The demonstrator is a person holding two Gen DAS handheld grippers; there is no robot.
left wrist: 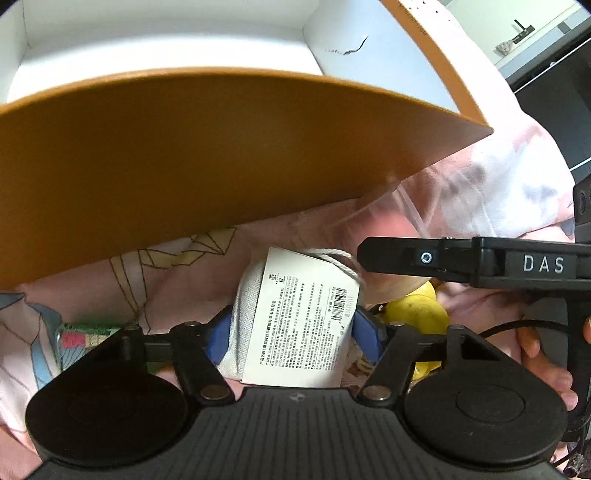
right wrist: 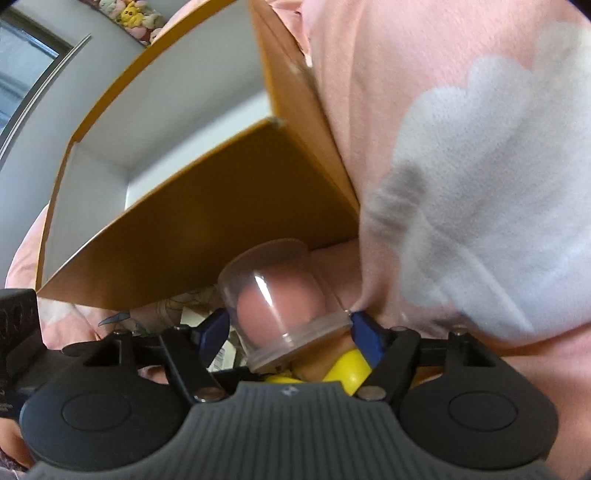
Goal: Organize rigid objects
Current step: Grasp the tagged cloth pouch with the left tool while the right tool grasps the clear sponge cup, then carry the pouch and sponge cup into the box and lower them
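Orange box (left wrist: 184, 166): I lose its left side past the frame edge. Tag (left wrist: 303, 321) print too small to read. Yellow item (left wrist: 417, 314) mostly hidden behind right hand-held gripper (right wrist: 288, 328). Bedding (right wrist: 480, 184) blurred in right wrist view.

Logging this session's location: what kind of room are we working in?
Most likely a bedroom. The objects lie on pink patterned bedding, plush toys line a ledge by a window, and an orange storage box sits on the fabric.

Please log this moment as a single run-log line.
left claw: shut on white pouch | right claw: shut on clear cup | orange box: open, ahead
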